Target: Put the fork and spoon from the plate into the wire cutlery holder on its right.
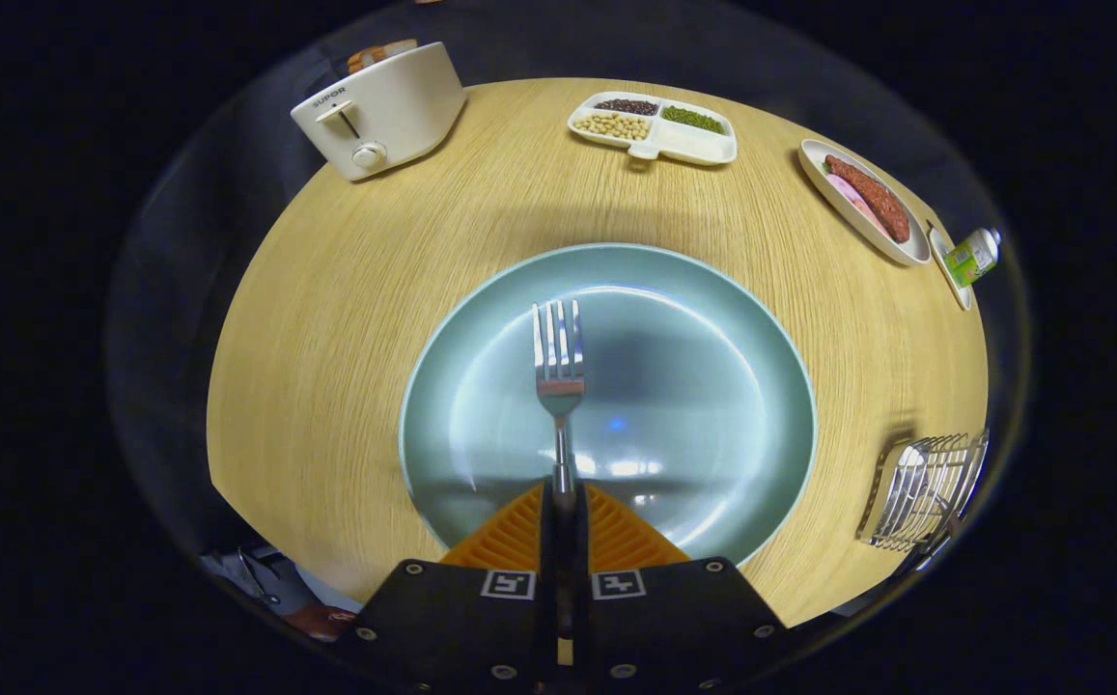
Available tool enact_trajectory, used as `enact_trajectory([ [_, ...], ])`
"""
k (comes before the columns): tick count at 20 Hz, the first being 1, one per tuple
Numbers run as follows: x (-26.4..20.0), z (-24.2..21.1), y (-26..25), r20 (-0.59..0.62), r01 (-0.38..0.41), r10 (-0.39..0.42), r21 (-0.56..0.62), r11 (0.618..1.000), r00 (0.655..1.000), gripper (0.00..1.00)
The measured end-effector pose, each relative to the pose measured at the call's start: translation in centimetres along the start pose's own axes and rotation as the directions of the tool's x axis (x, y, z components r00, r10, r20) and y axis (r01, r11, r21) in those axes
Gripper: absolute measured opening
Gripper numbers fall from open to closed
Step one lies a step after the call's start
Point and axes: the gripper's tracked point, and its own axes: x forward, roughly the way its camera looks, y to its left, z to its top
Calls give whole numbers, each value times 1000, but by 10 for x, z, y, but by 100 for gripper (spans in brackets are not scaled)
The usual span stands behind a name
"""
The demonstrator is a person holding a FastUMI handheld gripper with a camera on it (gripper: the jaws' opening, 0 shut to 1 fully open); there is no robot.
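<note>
While clamped between jaws, fork (558, 362) out over plate (712, 434).

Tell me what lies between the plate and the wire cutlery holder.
In the gripper view, only bare wooden tabletop separates the pale green round plate from the silver wire cutlery holder. The claw is shut on the metal fork.
</note>
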Motion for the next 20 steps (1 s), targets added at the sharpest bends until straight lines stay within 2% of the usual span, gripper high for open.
enact_trajectory([
  [6,-53,17,-28,132,-23,18,37,999,991,5],
  [12,-125,12,-95,256,44,-61,71,996,965,5],
  [17,-176,-16,-156,309,94,-125,112,989,943,5],
  [20,-191,-41,-190,275,111,-140,118,987,951,5],
])
